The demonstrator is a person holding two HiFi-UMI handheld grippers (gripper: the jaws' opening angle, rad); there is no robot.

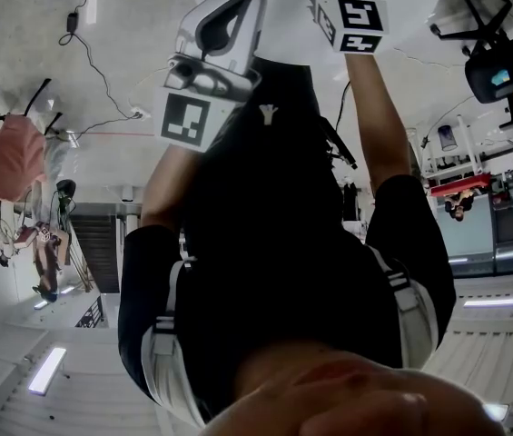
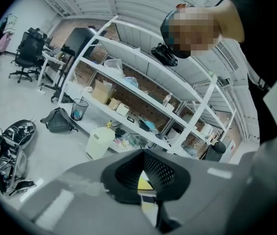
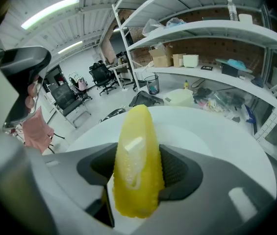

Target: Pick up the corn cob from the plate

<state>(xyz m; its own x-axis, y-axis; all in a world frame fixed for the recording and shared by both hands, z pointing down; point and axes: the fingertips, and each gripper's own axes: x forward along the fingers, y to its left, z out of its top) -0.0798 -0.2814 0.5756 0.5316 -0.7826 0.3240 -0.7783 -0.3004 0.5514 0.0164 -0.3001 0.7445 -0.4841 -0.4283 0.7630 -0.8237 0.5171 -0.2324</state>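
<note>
The yellow corn cob (image 3: 134, 151) stands between the jaws of my right gripper (image 3: 137, 173), its pointed end away from the camera. Both dark ribbed pads (image 3: 175, 173) press on its sides, so the gripper is shut on it. Under it lies the round white plate (image 3: 216, 146). In the left gripper view, my left gripper (image 2: 143, 155) has its black pads (image 2: 165, 173) drawn together at the tips and nothing held; it faces away from the plate toward the shelves. The head view shows only the marker cubes (image 1: 188, 121) of both grippers.
White metal shelves (image 2: 128, 84) with boxes and clutter run along the brick wall. A white bin (image 2: 99, 142), a dark backpack (image 2: 59, 120) and a waste basket (image 2: 79, 109) sit on the floor before them. Office chairs (image 2: 28, 48) stand further off. A person's dark torso (image 1: 283, 271) fills the head view.
</note>
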